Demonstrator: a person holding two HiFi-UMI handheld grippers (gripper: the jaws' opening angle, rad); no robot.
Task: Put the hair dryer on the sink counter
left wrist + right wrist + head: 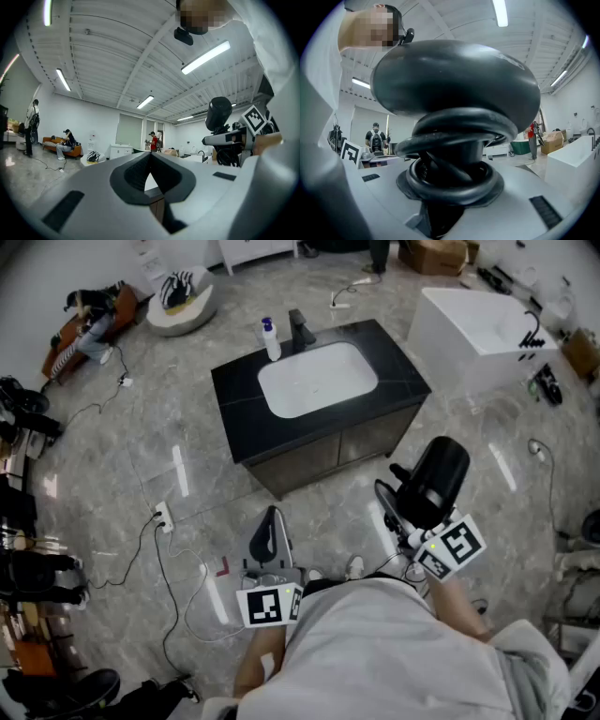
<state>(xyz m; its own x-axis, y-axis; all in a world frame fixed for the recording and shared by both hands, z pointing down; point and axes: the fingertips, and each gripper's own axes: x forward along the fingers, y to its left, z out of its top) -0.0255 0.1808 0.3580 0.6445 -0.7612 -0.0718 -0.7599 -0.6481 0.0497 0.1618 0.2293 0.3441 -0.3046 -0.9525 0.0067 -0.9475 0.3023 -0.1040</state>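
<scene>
My right gripper (401,507) is shut on the black hair dryer (436,474), gripping its handle where the cord (450,136) is wound in loops. The dryer's rounded body (454,79) fills the right gripper view above the gripper (450,192). The same dryer (219,112) shows at the right of the left gripper view. My left gripper (272,526) is held low beside me, shut with nothing between its jaws (150,157). The sink counter (246,432), black with a white basin (317,379), stands ahead of both grippers, some way off across the floor.
A black faucet (300,329) and a soap bottle (271,338) stand at the counter's back edge. A white tub (478,334) sits to the right. Cables and a power strip (161,515) lie on the floor to the left. People are at the far left.
</scene>
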